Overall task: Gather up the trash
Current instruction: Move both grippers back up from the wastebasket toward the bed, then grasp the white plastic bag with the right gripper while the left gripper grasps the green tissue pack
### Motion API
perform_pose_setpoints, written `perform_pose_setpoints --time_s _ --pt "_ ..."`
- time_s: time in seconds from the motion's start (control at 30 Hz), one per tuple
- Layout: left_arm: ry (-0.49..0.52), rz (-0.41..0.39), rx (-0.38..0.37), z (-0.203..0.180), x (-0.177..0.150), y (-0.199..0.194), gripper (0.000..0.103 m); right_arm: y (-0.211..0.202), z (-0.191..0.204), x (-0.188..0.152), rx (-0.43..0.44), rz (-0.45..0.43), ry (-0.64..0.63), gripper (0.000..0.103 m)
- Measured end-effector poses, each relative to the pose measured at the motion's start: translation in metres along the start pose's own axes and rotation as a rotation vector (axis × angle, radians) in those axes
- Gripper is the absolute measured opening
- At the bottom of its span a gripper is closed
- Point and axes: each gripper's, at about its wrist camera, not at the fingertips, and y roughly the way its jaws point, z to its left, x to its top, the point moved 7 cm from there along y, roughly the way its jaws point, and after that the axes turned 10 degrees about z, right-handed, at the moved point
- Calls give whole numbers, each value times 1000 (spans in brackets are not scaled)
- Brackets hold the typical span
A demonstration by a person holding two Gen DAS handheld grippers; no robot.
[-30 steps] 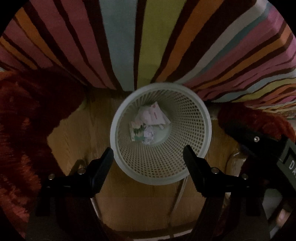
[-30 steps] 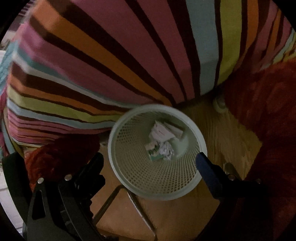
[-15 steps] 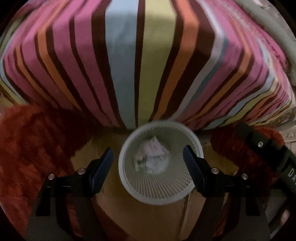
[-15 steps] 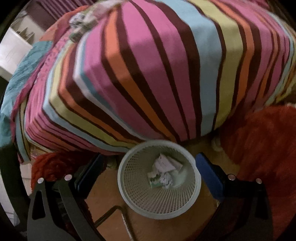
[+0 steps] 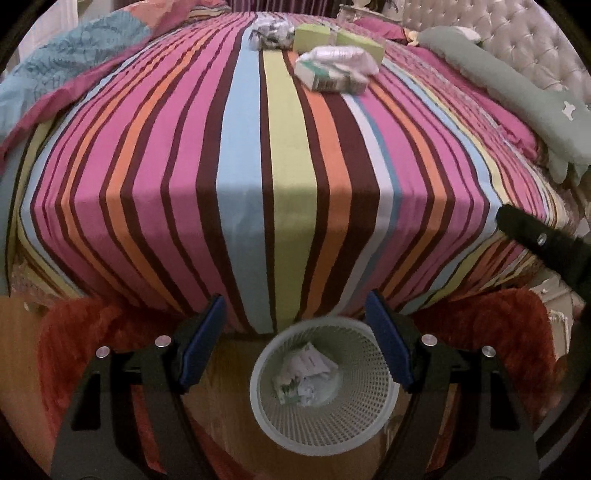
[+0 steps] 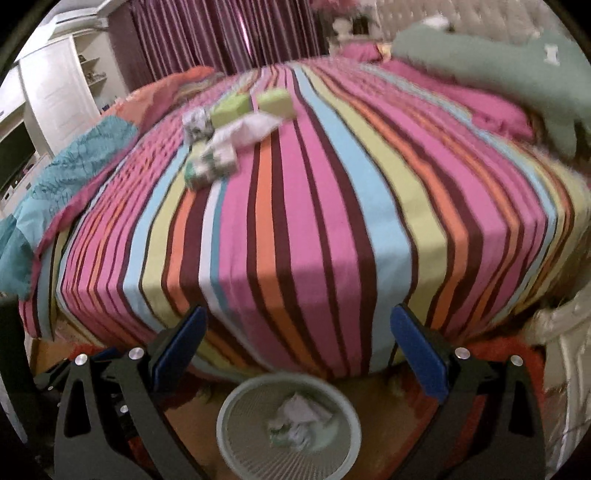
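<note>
A white mesh wastebasket (image 5: 325,417) (image 6: 288,443) stands on the wood floor at the foot of the bed, with crumpled paper and wrappers (image 5: 306,373) in its bottom. Far up on the striped bedspread (image 5: 288,166) lies more trash: a green-and-white carton (image 5: 325,77), a crumpled white bag (image 5: 343,57), two light green boxes (image 5: 312,37) and a crumpled wad (image 5: 267,33); the right wrist view shows the same pile (image 6: 229,129). My left gripper (image 5: 295,339) and right gripper (image 6: 295,350) are both open and empty, raised above the basket.
Red shaggy rugs (image 5: 74,339) flank the basket on the floor. A green pillow (image 5: 517,99) and tufted headboard (image 5: 517,40) sit at the bed's right; a blue patterned blanket (image 5: 55,74) lies at its left. White cabinets (image 6: 48,92) and purple curtains (image 6: 221,33) stand beyond.
Both grippers have risen and tilted up from looking straight into the basket; the bed top and its trash pile have come into view. Jaws stayed open.
</note>
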Motion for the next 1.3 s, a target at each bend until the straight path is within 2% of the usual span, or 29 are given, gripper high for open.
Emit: perform_pose_setpoints --time_s 0.2,0.4,0.73,1.03,1.3 --pt "-25 -32 -22 6 20 -8 76 -11 -2 27 -6 -83 -25 95" --pt "7 -91 -19 8 46 -19 76 -12 -2 53 47 -107 -36 95" --pt "108 -164 -7 -4 101 -30 76 2 7 90 121 -69 -76 95" --pt "199 -150 7 -14 140 -14 76 22 22 132 150 -59 -154 95" --pt "239 -136 -19 -19 172 2 76 49 37 157 184 -13 -250 95"
